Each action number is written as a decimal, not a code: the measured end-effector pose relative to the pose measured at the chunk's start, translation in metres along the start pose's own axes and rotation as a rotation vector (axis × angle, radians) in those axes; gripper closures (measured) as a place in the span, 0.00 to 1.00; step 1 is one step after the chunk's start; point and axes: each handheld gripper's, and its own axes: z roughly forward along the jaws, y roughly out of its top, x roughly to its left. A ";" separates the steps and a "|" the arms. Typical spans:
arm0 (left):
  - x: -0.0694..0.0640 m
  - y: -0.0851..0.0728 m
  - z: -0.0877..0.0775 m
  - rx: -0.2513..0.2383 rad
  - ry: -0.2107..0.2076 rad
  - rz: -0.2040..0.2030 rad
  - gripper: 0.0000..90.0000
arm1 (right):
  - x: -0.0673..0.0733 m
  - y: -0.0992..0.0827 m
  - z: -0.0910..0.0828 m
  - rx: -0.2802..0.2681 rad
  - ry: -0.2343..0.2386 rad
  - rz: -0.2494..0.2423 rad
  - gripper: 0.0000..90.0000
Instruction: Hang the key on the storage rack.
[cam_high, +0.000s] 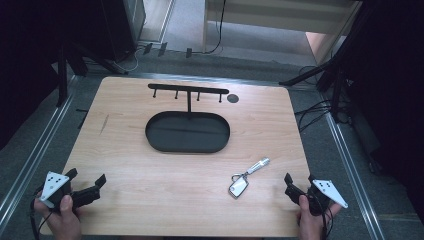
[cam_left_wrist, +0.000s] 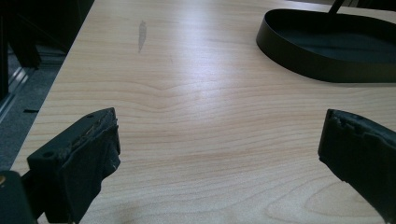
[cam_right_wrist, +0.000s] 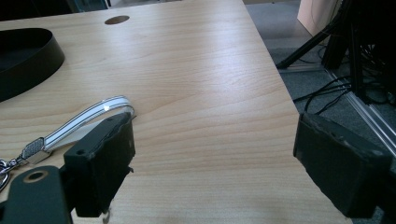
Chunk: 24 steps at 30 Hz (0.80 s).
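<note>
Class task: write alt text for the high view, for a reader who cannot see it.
A keyring lies on a wooden table near the open right gripper. The open left gripper rests at the near left corner, and a black tray with a hook rack stands farther back.

Smooth pale wood table (cam_high: 150, 190); matt black tray (cam_high: 155, 137); shiny metal keychain (cam_high: 247, 175).

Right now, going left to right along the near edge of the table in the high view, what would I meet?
Left gripper, fingers open → bare stretch of table → keychain with its silver strap angled up to the right → right gripper, fingers open.
</note>
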 end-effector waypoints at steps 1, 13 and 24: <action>0.000 0.000 0.000 -0.001 -0.001 -0.001 0.00 | 0.000 0.000 0.000 -0.001 -0.001 -0.002 0.14; 0.001 0.000 -0.001 -0.007 -0.008 -0.011 0.00 | 0.002 0.000 0.000 0.012 -0.030 -0.015 0.14; 0.002 0.000 -0.001 -0.004 -0.013 -0.022 0.00 | 0.003 0.004 0.007 0.120 -0.072 -0.041 0.20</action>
